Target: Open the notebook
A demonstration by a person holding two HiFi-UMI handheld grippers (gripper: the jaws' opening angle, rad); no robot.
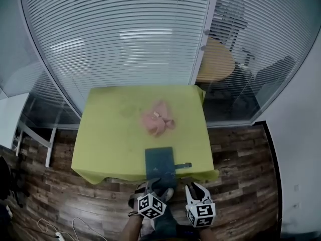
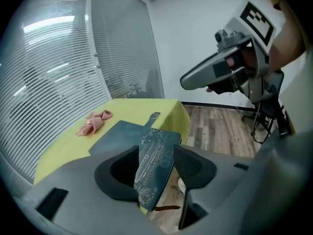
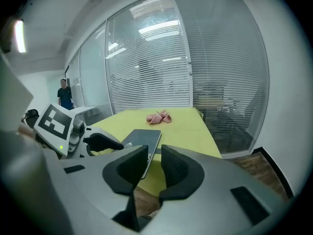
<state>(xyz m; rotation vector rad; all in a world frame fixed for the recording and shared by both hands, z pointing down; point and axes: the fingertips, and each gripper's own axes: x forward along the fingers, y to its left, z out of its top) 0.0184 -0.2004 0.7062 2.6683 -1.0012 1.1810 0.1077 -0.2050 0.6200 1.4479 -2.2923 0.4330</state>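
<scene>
A dark teal notebook [image 1: 160, 162] lies at the near edge of the yellow-green table [image 1: 110, 129], its strap [image 1: 183, 164] sticking out to the right. In the left gripper view its printed cover [image 2: 156, 155] stands tilted up between the jaws of my left gripper [image 2: 155, 168]. The jaws are spread, and a gap shows on the cover's right side. My right gripper [image 3: 155, 163] hovers just off the table's near edge, right of the notebook [image 3: 142, 143]. Its jaws are a narrow slit apart with nothing between them. It hangs above the floor in the left gripper view [image 2: 195, 80].
A crumpled pink cloth [image 1: 157, 119] lies in the middle of the table, beyond the notebook. Glass walls with blinds [image 1: 125, 39] close the far side. Wood floor [image 1: 241, 185] surrounds the table, and cables [image 1: 65, 230] lie on it at the lower left.
</scene>
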